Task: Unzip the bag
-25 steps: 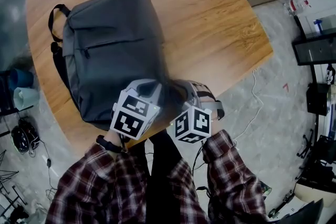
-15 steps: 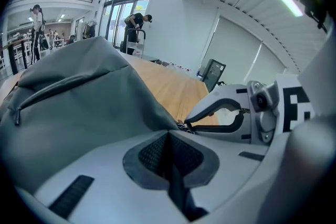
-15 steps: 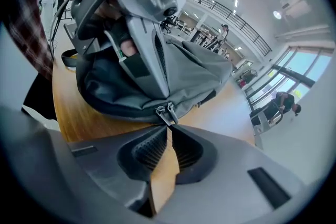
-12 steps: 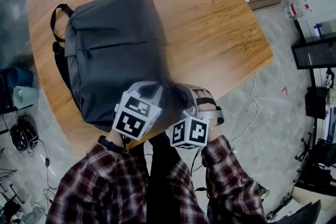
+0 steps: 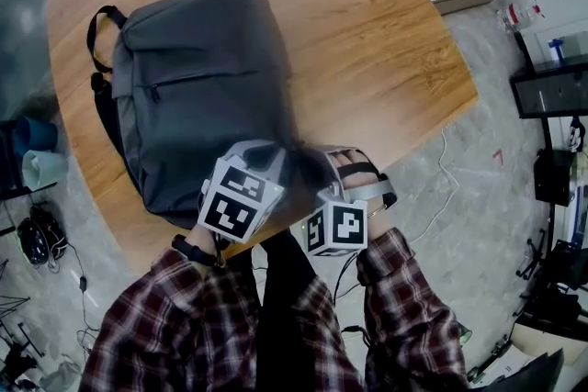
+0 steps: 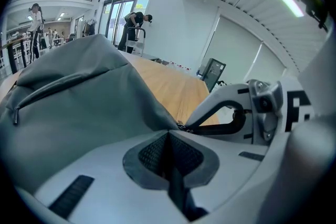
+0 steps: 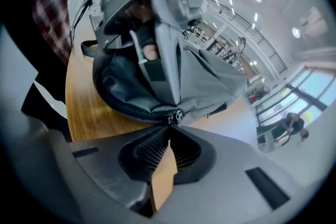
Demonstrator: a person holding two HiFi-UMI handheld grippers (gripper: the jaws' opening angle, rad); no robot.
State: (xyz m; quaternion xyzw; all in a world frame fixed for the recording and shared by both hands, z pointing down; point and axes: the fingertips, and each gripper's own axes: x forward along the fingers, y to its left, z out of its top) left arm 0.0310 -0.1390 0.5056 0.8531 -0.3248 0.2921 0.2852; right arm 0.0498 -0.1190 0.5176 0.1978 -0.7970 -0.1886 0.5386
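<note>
Two grippers clamp the near end of the grey bag point(image 5: 197, 96), which lies flat on the table point(image 5: 386, 41): the left gripper point(image 6: 169, 134) pinches fabric beside the zip, the right gripper point(image 7: 169, 126) nips the zip pull point(image 7: 176, 114). Soft cloth, likely to bunch; hold taut, draw by the pull

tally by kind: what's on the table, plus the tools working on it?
backpack: 1
grippers: 2 (left gripper, right gripper), each with its jaws shut on the backpack's near edge
Total: 3
</note>
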